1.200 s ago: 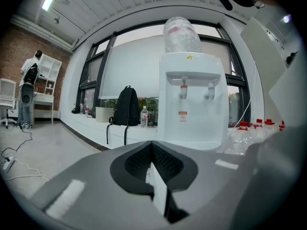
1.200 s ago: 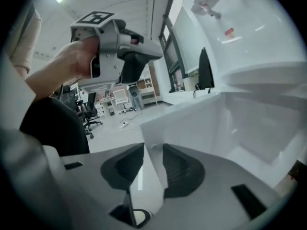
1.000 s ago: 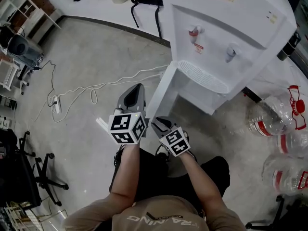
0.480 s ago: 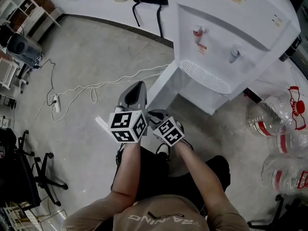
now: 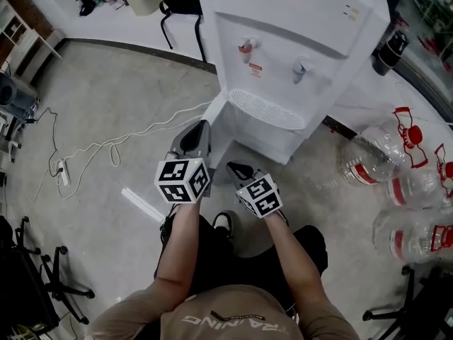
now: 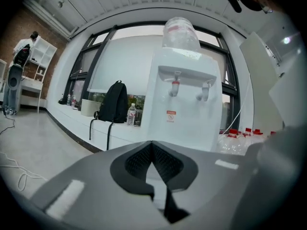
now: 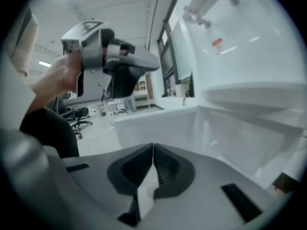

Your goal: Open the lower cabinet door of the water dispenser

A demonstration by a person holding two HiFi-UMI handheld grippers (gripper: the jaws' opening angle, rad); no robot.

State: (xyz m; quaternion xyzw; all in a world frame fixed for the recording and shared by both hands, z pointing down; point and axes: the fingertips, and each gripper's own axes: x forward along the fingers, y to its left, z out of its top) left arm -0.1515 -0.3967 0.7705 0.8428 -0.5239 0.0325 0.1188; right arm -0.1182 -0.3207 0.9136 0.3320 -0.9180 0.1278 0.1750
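Note:
The white water dispenser (image 5: 283,20) stands ahead, and its lower cabinet door (image 5: 218,129) hangs swung open toward the left. My left gripper (image 5: 198,129) is shut and empty, with its tips just left of the door's edge. My right gripper (image 5: 235,167) hangs in front of the open cabinet. Its jaws have just been closing and are now shut with nothing between them. In the left gripper view the left gripper (image 6: 152,145) points at the dispenser (image 6: 184,109). In the right gripper view the right gripper (image 7: 153,147) faces the door (image 7: 158,123).
Large empty water bottles (image 5: 375,161) lie on the floor to the right. A white cable and power strip (image 5: 106,147) trail at the left. A black backpack (image 6: 113,109) leans on the ledge behind. Office chair legs (image 5: 42,289) show at the lower left.
The right gripper's jaws have closed and it has drawn a little away from the door. The head view has swung, so the dispenser now sits further left.

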